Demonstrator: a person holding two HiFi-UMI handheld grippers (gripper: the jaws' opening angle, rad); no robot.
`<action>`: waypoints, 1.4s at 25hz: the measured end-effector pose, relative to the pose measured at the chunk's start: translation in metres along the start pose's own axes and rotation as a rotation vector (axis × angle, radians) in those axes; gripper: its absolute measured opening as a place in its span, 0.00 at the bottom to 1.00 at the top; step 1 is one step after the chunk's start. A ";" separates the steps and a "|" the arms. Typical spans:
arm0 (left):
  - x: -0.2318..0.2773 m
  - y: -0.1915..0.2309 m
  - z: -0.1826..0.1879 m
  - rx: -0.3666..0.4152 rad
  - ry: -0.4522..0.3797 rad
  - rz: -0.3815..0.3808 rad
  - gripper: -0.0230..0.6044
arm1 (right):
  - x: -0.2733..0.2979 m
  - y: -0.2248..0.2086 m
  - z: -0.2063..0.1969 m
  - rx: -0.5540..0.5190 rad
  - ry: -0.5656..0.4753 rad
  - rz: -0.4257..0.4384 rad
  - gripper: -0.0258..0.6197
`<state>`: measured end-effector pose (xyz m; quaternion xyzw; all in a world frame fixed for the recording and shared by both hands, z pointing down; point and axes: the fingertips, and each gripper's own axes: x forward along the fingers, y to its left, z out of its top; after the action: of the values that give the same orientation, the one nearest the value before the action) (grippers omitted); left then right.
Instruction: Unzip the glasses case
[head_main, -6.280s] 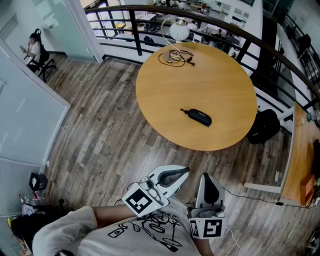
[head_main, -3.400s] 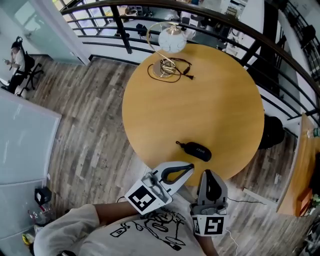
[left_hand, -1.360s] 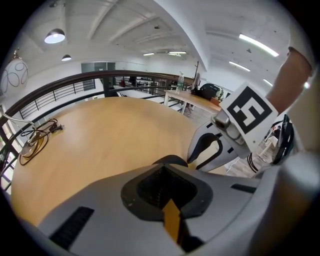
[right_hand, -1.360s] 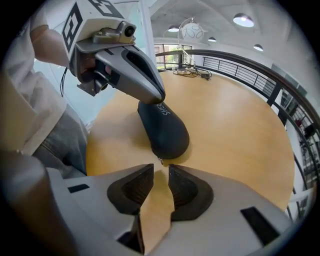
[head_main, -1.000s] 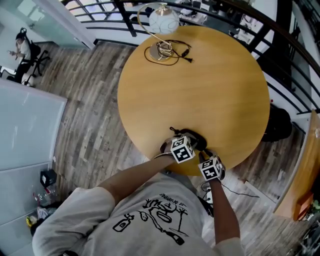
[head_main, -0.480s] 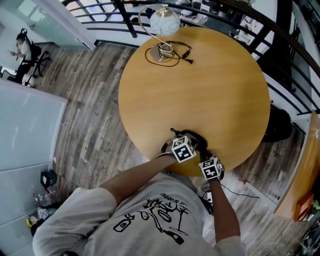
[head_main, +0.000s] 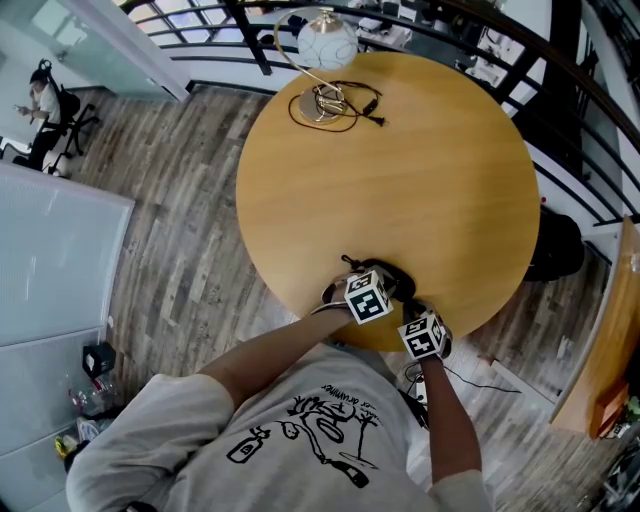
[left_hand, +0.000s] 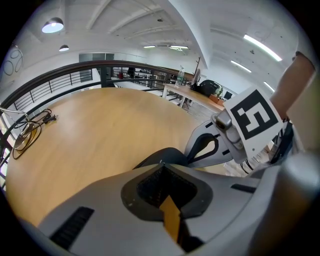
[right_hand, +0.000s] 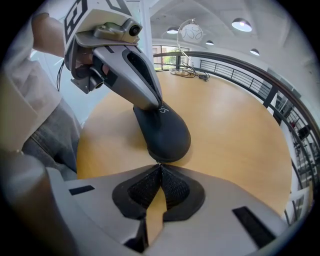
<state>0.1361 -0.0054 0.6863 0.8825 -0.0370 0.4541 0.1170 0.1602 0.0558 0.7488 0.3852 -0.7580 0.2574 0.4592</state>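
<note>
**Both grippers clenched on the case**

The case lies at the table's near edge, lower centre of the head view. The left gripper pinches one end and the right gripper the opposite end.

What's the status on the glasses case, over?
Both tongs shut: left tongs pinching the glasses case at its far end, right tongs at its near end. Case looks closed, flat on the table. Nothing in the way.

Smooth pale wood worktop with a soft sheen, matt black glasses case mid-frame, matt grey plastic right gripper, rough black-textured fingers, grey wood-plank floor at left.
</note>
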 end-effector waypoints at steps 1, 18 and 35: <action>0.000 -0.001 0.000 0.005 0.002 -0.002 0.05 | 0.000 -0.001 -0.001 -0.008 0.004 -0.003 0.07; 0.000 -0.006 -0.001 -0.013 -0.015 -0.038 0.05 | -0.001 -0.033 0.002 -0.098 0.040 -0.057 0.08; 0.002 0.000 0.000 -0.046 -0.032 -0.050 0.05 | 0.004 -0.054 0.019 -0.395 0.122 -0.043 0.08</action>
<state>0.1368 -0.0050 0.6877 0.8873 -0.0273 0.4361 0.1478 0.1935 0.0091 0.7458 0.2874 -0.7562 0.1170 0.5761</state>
